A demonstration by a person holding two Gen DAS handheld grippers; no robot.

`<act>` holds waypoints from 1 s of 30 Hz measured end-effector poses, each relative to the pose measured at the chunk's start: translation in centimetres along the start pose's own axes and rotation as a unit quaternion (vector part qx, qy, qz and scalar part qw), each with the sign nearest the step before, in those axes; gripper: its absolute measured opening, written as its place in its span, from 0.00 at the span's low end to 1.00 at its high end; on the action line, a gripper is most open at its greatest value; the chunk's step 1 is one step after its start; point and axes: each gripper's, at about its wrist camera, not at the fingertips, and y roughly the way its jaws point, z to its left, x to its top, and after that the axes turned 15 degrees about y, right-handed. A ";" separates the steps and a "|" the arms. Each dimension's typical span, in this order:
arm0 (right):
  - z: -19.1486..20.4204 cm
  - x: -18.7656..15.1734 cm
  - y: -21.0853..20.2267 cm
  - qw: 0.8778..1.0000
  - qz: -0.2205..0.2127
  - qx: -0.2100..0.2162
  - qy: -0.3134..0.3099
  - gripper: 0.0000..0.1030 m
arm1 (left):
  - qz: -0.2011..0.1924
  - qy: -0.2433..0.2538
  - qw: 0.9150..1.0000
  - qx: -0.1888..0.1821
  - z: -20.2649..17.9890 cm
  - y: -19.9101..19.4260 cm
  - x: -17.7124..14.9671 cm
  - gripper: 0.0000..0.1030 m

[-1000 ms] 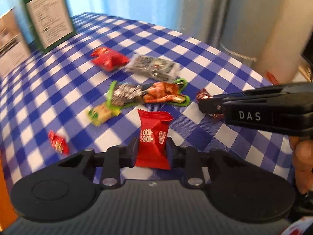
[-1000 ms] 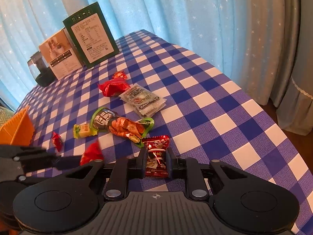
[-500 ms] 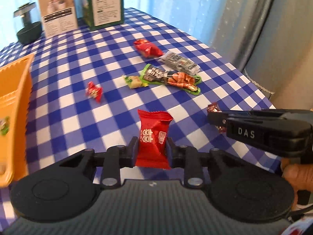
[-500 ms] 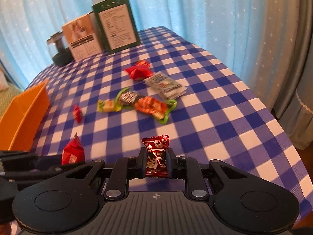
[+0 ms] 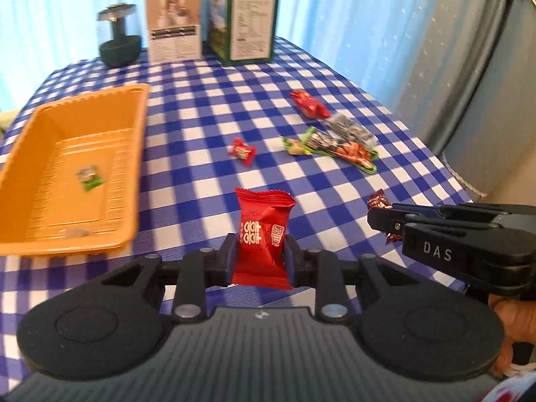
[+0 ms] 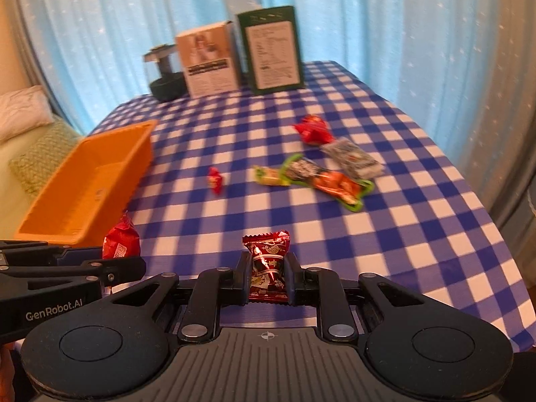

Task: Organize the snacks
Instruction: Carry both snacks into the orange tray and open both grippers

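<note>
left gripper (image 5: 260, 255) pinches red packet (image 5: 262, 234), right gripper (image 6: 269, 277) dark candy (image 6: 268, 268); release low over orange tray (image 5: 50, 114), one at a time.

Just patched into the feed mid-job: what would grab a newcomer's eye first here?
Each tongs is shut on a snack held above the blue-and-white checked tablecloth: the left tongs on a bright red foil candy packet, the right tongs on a dark red patterned candy wrapper. The orange plastic tray sits on the left, a small green-and-white sweet inside.
</note>
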 end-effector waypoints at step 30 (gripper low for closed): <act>15.9 0.5 3.6 0.988 0.027 0.117 -0.102 0.20 | -0.017 -0.094 0.989 0.109 14.5 -6.5 -2.8 0.25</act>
